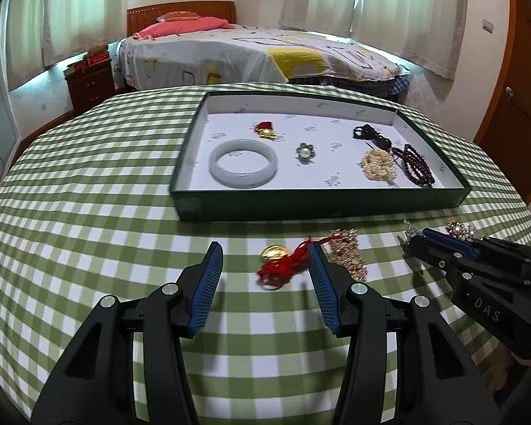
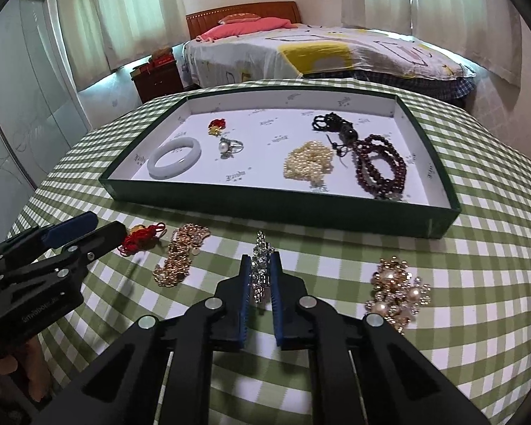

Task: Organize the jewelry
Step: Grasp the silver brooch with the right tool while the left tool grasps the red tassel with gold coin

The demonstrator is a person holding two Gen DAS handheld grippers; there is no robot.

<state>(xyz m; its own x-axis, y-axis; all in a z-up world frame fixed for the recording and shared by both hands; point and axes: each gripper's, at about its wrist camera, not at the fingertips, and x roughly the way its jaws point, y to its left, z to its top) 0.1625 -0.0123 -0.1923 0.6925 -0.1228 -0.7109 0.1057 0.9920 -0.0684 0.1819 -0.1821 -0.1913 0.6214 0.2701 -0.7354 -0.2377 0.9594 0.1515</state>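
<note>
A green tray (image 1: pixel 301 203) (image 2: pixel 265 209) with a white floor holds a jade bangle (image 1: pixel 243 163) (image 2: pixel 174 157), a pearl ring (image 1: pixel 305 152) (image 2: pixel 228 148), a red-and-gold charm (image 1: pixel 265 129) (image 2: pixel 217 125), pearl strands (image 1: pixel 378 164) (image 2: pixel 308 163) and dark bead bracelets (image 1: pixel 416 166) (image 2: pixel 380 168). On the cloth in front lie a gold charm with red cord (image 1: pixel 281 260) (image 2: pixel 141 235), a gold chain piece (image 1: pixel 348 253) (image 2: pixel 180 258), a silver crystal brooch (image 2: pixel 261 265) (image 1: pixel 411 228) and a pearl-and-gold cluster (image 2: pixel 398 290) (image 1: pixel 462 229). My left gripper (image 1: pixel 265 253) (image 2: pixel 99 225) is open around the red-cord charm. My right gripper (image 2: pixel 260 260) (image 1: pixel 419 235) is shut on the silver brooch.
The round table (image 1: pixel 88 212) has a green-and-white checked cloth. Behind it are a bed (image 1: pixel 247 53), a dark nightstand (image 1: pixel 90 81), curtains and a wooden door (image 1: pixel 524 88) at the right.
</note>
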